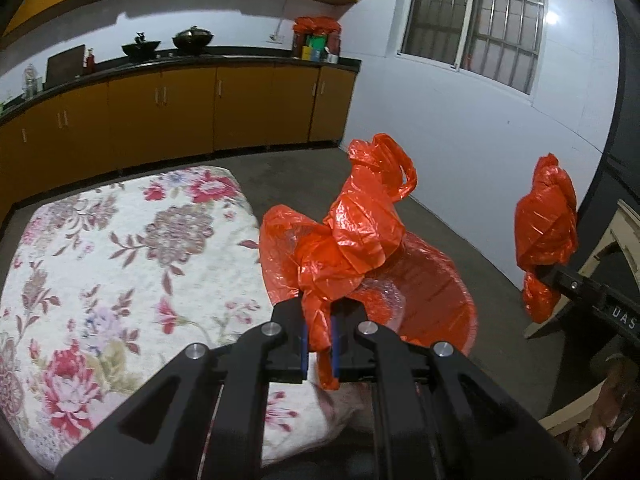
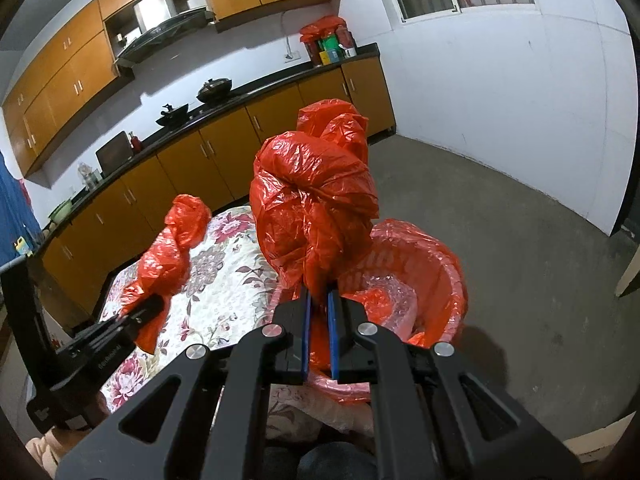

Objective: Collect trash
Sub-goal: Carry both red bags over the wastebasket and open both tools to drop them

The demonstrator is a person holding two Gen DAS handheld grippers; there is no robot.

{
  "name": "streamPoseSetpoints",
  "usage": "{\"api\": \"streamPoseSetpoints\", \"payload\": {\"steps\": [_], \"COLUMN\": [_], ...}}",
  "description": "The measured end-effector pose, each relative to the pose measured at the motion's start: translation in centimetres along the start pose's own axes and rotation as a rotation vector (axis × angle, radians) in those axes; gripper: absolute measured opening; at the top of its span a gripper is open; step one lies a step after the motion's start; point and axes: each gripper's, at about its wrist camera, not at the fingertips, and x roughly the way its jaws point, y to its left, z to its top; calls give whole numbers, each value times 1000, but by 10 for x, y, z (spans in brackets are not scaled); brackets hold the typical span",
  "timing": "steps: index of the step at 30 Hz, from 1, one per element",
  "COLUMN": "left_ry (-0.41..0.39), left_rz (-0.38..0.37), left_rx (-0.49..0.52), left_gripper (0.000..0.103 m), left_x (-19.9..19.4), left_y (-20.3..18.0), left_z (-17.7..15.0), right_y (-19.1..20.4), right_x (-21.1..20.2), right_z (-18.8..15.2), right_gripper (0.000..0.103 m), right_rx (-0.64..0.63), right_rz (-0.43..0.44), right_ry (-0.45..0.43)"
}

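Orange kitchen cabinets (image 1: 160,120) run under a dark counter along the far wall, and a flower-patterned cloth (image 1: 120,260) covers the surface on the left. Just right of that cloth stands a pink bin (image 2: 448,280) lined with a red plastic bag (image 2: 416,240), its film folded over the rim; crinkly clear wrap lies inside.

Over the bin's left side, the left gripper (image 1: 319,320) is clamped tight on one bunched handle (image 1: 360,220) of the bag, the film squeezed between its blue pads. Farther right, the right gripper (image 2: 319,304) is likewise closed on the other bunched handle (image 2: 312,200), held up above the rim.

Thin and soft, the film looks slippery and easy to tear, and the load seems light. Gathered handles are the sensible hold, since bunched layers give the pads more to bite than a single sheet would.
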Motion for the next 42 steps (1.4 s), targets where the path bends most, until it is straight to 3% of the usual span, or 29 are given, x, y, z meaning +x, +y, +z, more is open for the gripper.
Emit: {"api": "streamPoseSetpoints", "payload": {"steps": [12, 23, 26, 29, 33, 36, 42], "left_ry": [69, 146, 173, 186, 195, 160, 21], "left_rz": [-102, -147, -144, -133, -115, -86, -12], "left_rx": [-11, -7, -14, 2, -6, -3, 22], "left_gripper": [9, 14, 30, 34, 36, 46, 73], "left_x": [40, 89, 103, 109, 108, 92, 38], "left_y": [-30, -46, -47, -47, -40, -34, -26], "left_z": [0, -2, -8, -16, -22, -23, -22], "right_y": [-10, -16, -18, -23, -26, -24, -10], "right_x": [13, 40, 50, 51, 38, 22, -11], "right_z": [4, 4, 3, 0, -6, -8, -12], "right_gripper": [8, 11, 27, 40, 47, 63, 81], "right_rx": [49, 54, 49, 53, 52, 31, 3], "right_rz": [16, 12, 9, 6, -9, -29, -28], "right_ry": [10, 43, 66, 74, 63, 36, -8]}}
